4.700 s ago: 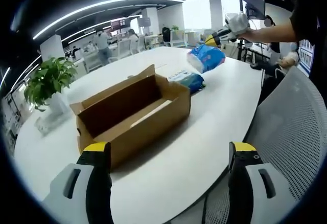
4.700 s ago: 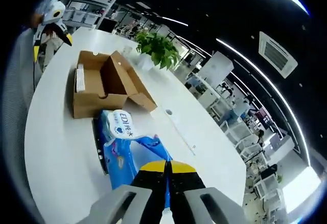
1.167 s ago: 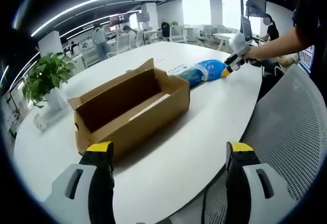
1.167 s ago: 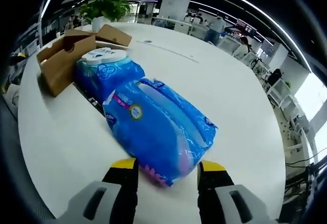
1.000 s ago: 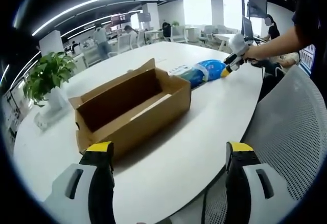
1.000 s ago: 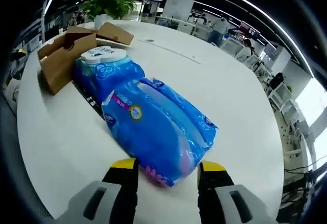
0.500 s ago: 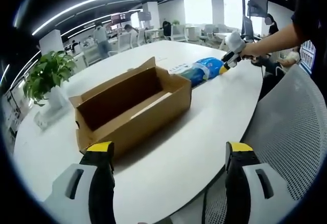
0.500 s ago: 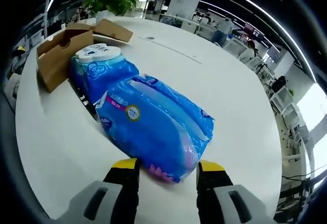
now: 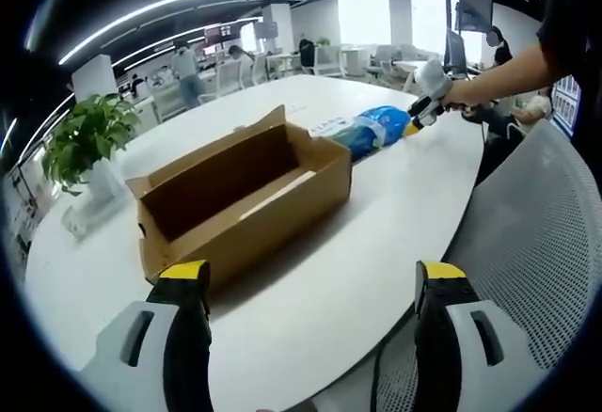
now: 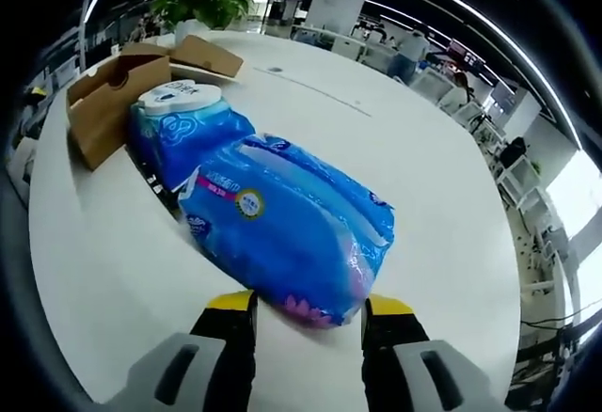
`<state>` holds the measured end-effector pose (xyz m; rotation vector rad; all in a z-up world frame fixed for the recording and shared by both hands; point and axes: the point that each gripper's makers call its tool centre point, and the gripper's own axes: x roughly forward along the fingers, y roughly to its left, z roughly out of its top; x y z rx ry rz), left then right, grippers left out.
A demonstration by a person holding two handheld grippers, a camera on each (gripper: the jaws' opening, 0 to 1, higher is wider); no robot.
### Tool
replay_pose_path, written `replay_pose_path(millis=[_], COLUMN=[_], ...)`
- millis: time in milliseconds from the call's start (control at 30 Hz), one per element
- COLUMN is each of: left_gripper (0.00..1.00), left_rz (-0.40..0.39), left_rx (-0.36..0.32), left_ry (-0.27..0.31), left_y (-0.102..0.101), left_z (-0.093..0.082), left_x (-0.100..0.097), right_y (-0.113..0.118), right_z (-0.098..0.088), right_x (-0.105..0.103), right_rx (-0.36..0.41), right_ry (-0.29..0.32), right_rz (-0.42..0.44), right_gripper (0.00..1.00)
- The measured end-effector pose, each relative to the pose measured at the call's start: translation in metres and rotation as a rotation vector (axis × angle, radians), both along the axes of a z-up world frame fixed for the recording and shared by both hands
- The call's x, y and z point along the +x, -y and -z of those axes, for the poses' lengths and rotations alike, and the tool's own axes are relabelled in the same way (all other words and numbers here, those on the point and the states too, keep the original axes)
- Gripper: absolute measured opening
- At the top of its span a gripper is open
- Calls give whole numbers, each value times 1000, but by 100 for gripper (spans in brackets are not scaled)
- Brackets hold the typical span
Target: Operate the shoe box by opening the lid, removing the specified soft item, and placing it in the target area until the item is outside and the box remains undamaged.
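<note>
On the table (image 9: 376,233), the pack is lying outside the box, right gripper at its near end.

Sitting mid-table, the box (image 9: 240,200) is standing lidless and open-topped with the left gripper (image 9: 310,332) hovering well short of it, jaws spread and gripping nothing. Beyond the box's far end, the blue pack (image 10: 292,229) is resting on the table beside a second blue pack (image 10: 183,134) that is lying next to the box. Its long axis is running away from the right gripper (image 10: 306,323), whose parted jaws are flanking its near end; whether they are touching it I cannot tell. That gripper is much the nearer one.
</note>
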<state>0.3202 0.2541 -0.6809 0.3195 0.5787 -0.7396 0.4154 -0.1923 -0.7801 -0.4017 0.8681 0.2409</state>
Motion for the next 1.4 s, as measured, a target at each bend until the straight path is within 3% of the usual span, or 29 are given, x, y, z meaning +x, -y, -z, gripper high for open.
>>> replay_pose_path(millis=[333,800,1267,1400], left_gripper=[89,89,90,89], left_rz=[6,-7,8,44], left_rx=[2,-31,-21,19], left_ry=[2,-3,3,16], left_y=[1,-1,-5,-7], left_z=[0,-6,-18,-21], left_x=[0,3,19,28], right_y=[-2,-16,-49,-59], right_z=[1,-13,-45,-54], right_x=[-5,-27,-47,-52], right_rx=[10,64,168,201], right_ry=[-3,34,85,85], right_rz=[19,23,-7,-5], right_gripper=[41,47,59,62])
